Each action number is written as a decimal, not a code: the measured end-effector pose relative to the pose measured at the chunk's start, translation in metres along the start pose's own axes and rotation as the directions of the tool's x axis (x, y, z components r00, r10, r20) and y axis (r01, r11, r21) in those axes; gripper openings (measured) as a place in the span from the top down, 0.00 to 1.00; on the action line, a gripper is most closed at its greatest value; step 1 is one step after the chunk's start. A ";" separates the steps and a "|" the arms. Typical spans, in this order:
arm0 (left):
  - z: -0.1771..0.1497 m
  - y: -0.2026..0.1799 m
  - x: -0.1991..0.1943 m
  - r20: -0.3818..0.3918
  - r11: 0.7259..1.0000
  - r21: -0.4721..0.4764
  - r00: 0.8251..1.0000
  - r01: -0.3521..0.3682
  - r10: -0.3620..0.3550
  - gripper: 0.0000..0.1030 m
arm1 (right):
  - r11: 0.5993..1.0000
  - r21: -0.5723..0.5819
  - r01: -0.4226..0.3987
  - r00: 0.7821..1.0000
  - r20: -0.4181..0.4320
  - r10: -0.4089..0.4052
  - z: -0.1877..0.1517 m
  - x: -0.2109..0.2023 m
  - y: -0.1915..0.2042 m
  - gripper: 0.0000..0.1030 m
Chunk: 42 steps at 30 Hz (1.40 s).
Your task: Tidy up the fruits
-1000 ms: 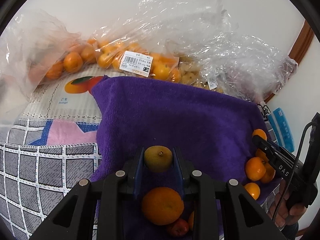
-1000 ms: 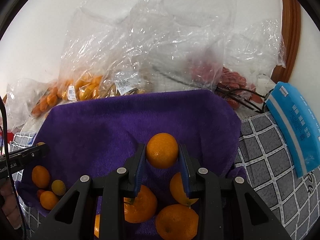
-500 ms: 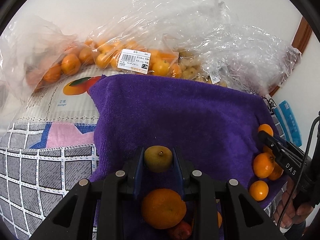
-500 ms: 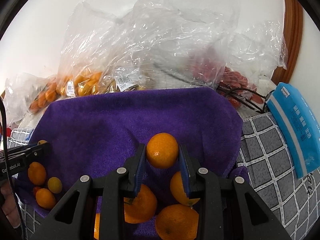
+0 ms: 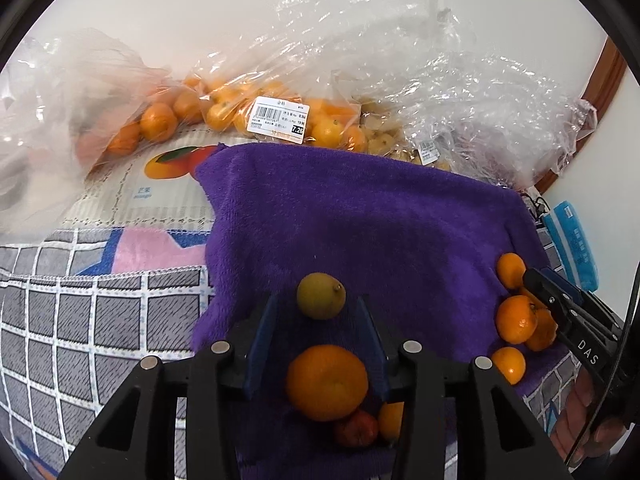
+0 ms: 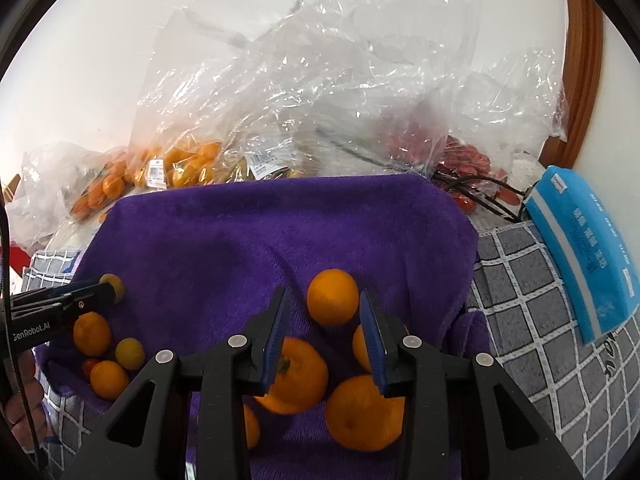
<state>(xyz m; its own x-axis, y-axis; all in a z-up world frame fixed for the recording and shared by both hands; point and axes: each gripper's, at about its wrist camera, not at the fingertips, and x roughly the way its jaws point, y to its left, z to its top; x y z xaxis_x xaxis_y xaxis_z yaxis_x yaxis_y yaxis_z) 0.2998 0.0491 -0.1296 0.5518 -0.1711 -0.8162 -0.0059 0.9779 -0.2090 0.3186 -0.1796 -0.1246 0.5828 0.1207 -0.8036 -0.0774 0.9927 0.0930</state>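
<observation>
Newly parted tongs (image 5: 320,316), round, perhaps dimpled yellowish fruit (image 5: 321,296) loose.

The left hand-held gripper (image 5: 320,320) was opening: its jaws, earlier clamped on the yellow-green fruit (image 5: 321,295), stood clear of it, the fruit lying on the purple towel (image 5: 360,216). The right hand-held gripper (image 6: 324,320) was opening too, gaps showing beside the orange (image 6: 333,297) it had pinched.

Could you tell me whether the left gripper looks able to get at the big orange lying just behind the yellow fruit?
Probably yes. The orange lies bare on the purple towel, between the left gripper's opening jaws, behind the yellow fruit; nothing covers it.
</observation>
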 end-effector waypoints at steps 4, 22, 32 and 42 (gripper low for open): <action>-0.004 -0.003 -0.011 0.014 1.000 -0.002 1.000 -0.008 0.008 0.56 | 1.000 0.016 0.003 1.000 -0.004 -0.003 -0.002 -0.012 0.000 0.61; -0.052 -0.035 -0.126 0.190 0.997 0.058 0.981 -0.057 0.045 0.31 | 0.998 0.065 0.022 0.999 0.034 -0.024 -0.015 -0.127 0.006 0.58; -0.094 -0.051 -0.188 0.250 0.994 0.080 0.967 -0.070 0.048 0.24 | 0.997 0.069 0.026 0.990 0.139 -0.035 -0.049 -0.212 0.009 0.14; -0.132 -0.066 -0.233 0.335 0.990 0.082 0.939 -0.116 0.082 0.11 | 0.996 0.082 0.035 0.978 0.203 -0.051 -0.081 -0.266 0.005 0.06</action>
<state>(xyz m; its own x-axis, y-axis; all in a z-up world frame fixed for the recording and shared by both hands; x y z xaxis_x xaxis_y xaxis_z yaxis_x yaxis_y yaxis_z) 0.0619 0.0088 0.0029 0.7970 -0.0399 -0.6026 -0.0014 0.9977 -0.0680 0.0972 -0.2077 0.0421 0.7377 0.0693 -0.6715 0.0092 0.9936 0.1127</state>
